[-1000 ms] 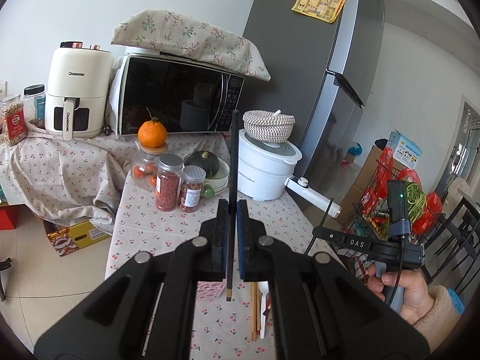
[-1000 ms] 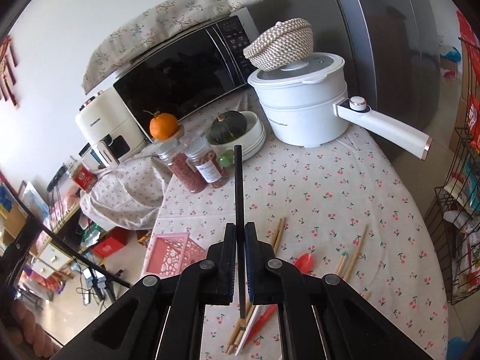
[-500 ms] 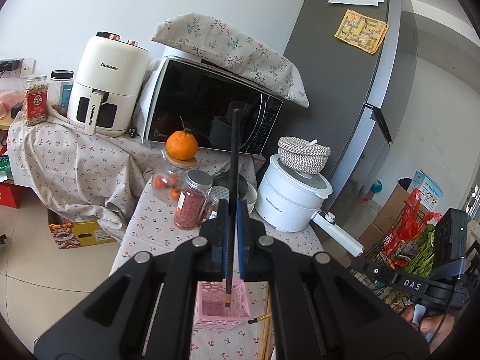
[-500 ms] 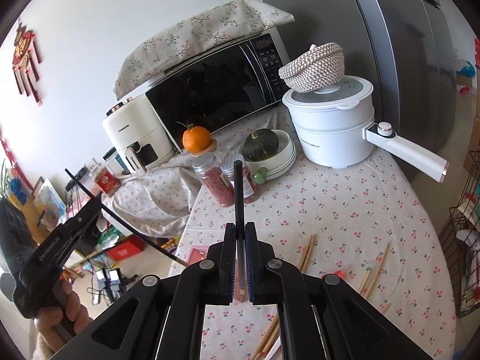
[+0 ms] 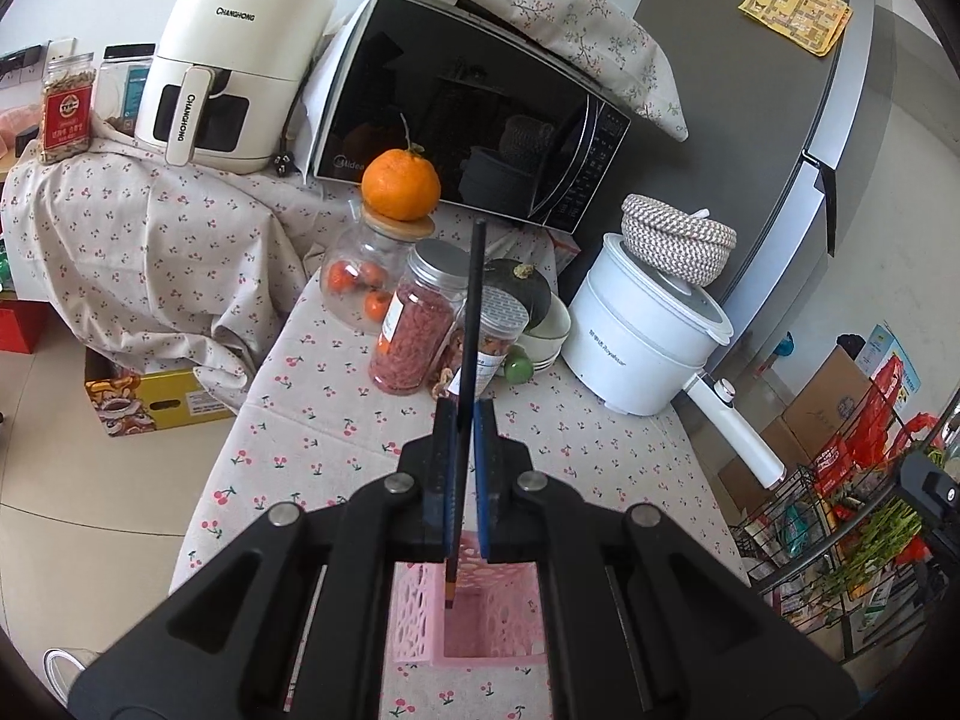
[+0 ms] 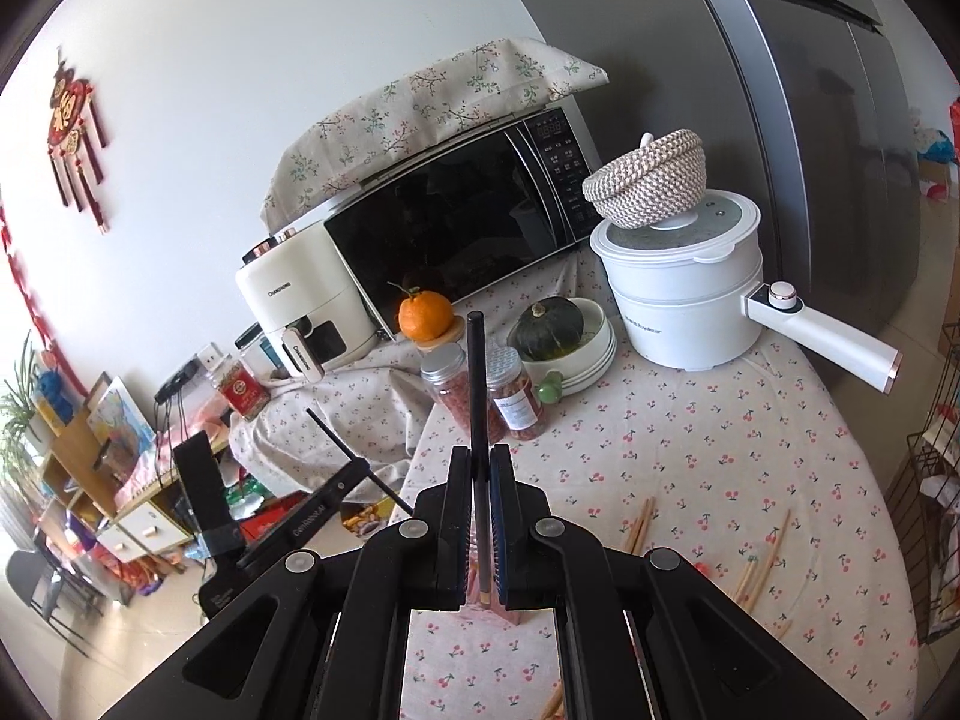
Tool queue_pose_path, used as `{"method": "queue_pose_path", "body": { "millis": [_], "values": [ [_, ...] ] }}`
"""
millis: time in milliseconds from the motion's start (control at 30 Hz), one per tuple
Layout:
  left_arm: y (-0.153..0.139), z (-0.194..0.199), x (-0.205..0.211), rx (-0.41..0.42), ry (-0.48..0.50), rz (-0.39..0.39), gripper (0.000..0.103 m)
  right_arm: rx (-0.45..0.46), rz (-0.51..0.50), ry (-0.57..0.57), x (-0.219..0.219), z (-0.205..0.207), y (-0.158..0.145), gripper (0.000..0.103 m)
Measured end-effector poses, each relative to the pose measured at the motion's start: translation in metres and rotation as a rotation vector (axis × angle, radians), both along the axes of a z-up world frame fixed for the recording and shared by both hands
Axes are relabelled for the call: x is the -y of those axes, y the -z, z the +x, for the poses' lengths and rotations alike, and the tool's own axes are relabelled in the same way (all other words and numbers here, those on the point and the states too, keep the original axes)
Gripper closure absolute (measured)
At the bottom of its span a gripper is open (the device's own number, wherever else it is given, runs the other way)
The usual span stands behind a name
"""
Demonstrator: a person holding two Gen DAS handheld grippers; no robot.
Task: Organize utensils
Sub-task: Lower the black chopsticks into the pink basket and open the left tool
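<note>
My left gripper [image 5: 461, 420] is shut on a black chopstick [image 5: 471, 312] that stands nearly upright. Its lower tip hangs just inside the mouth of the pink lattice basket [image 5: 498, 618] on the cherry-print tablecloth. My right gripper [image 6: 478, 462] is shut on a second black chopstick [image 6: 477, 384], held above the table. A bit of the pink basket [image 6: 513, 615] shows behind its right finger. The left gripper [image 6: 360, 471] with its chopstick also appears at the left of the right wrist view. Several wooden chopsticks [image 6: 762, 564] lie on the table to the right.
Two spice jars [image 5: 414, 330], a glass jar topped by an orange [image 5: 401, 183], a bowl with a green squash [image 6: 549, 327] and a white pot [image 5: 648, 348] with a long handle [image 6: 828, 339] stand behind. A microwave [image 5: 468, 114], an air fryer [image 5: 234, 60] and a wire rack [image 5: 840, 540] are around.
My left gripper has swung left and down until its chopstick's tip is in the pink basket's mouth. My right gripper has risen a little with its chopstick.
</note>
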State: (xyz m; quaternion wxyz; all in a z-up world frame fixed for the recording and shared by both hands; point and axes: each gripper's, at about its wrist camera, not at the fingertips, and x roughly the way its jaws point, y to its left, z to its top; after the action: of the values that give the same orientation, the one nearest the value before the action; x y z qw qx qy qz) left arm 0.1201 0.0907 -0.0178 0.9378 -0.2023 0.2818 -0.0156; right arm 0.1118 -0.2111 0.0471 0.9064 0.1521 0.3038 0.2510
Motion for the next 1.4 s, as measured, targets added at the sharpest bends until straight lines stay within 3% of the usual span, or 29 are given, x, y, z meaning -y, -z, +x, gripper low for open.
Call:
{"method": "queue_pose_path", "body": {
  "millis": [200, 367, 567, 767, 1067, 1300, 1400],
  "values": [
    [0.003, 0.001, 0.001, -0.022, 0.029, 0.012, 0.096, 0.003, 0.07, -0.012, -0.008, 0.006, -0.001, 0.097],
    [-0.008, -0.008, -0.004, -0.025, 0.015, 0.012, 0.06, 0.042, 0.092, 0.003, -0.014, 0.007, -0.006, 0.097],
    [-0.009, -0.017, -0.013, -0.095, -0.017, 0.056, 0.044, 0.063, 0.067, 0.034, -0.027, 0.021, 0.009, 0.097],
    [-0.002, -0.025, -0.02, -0.156, -0.003, 0.065, 0.044, -0.012, 0.026, 0.032, -0.05, 0.046, 0.042, 0.097],
    [0.0, -0.027, -0.015, -0.179, 0.029, 0.092, 0.044, -0.128, 0.015, 0.032, -0.072, 0.075, 0.085, 0.097],
    [0.003, -0.025, -0.009, -0.196, 0.054, 0.106, 0.043, -0.147, 0.017, 0.046, -0.07, 0.089, 0.095, 0.096],
    [0.004, -0.024, -0.008, -0.208, 0.062, 0.105, 0.039, -0.175, 0.029, 0.046, -0.067, 0.093, 0.098, 0.091]
  ]
}}
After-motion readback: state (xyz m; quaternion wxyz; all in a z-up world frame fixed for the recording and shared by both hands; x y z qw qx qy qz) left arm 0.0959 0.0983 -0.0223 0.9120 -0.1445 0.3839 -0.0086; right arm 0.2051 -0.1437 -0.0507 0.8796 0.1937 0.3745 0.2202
